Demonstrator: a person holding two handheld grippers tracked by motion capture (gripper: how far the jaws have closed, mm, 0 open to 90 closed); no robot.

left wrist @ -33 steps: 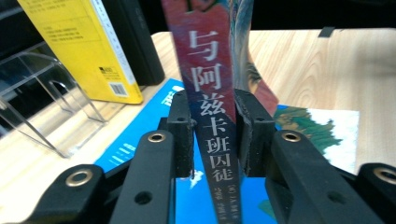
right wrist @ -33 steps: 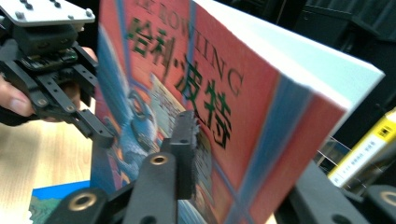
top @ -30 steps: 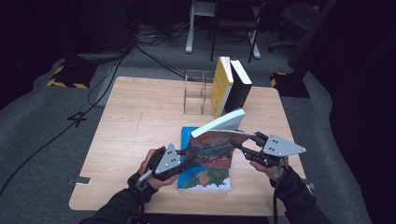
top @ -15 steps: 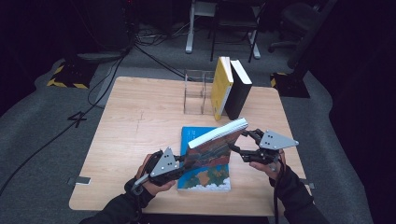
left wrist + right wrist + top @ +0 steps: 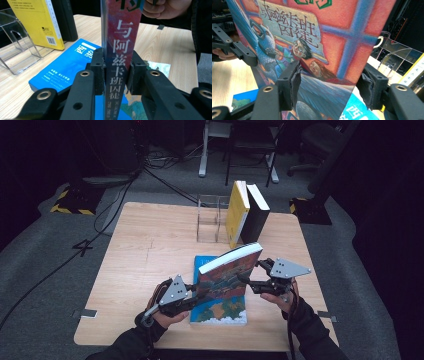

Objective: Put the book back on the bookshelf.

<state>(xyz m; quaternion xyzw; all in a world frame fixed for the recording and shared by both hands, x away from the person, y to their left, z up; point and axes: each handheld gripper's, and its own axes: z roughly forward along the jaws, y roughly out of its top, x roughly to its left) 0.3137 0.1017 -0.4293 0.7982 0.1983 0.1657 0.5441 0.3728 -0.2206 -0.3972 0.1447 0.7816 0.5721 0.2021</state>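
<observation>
The left gripper (image 5: 192, 295) was clenched on the red book (image 5: 227, 276) at its spine; the left gripper view showed both pads pressed flat on the spine (image 5: 117, 75), one each side. The book stood tilted up over the blue book (image 5: 220, 307), which lay flat near the table's (image 5: 145, 245) near edge, centre-right. The right gripper (image 5: 248, 284) sat at the red book's right side; its jaws had just been opening, and in the right gripper view the cover (image 5: 312, 45) lay between them w/ a gap at the right pad, so released, not gripping.

Judged step: getting the red book upright to carry it to the far row, where the yellow book (image 5: 236, 212) and black book (image 5: 256, 215) leaned by the clear stand (image 5: 209, 217). To do it well: keep the left grip firm and low on the spine, let the right jaws re-close further up the cover before lifting, and keep the pages from fanning.

Views: the high view gave the layout – book vs. row, both hands. The left gripper view gave pad contact on the spine, not readable from above. The right gripper view gave the open gap and the cover art, plus the left gripper (image 5: 239, 50) beyond the book
</observation>
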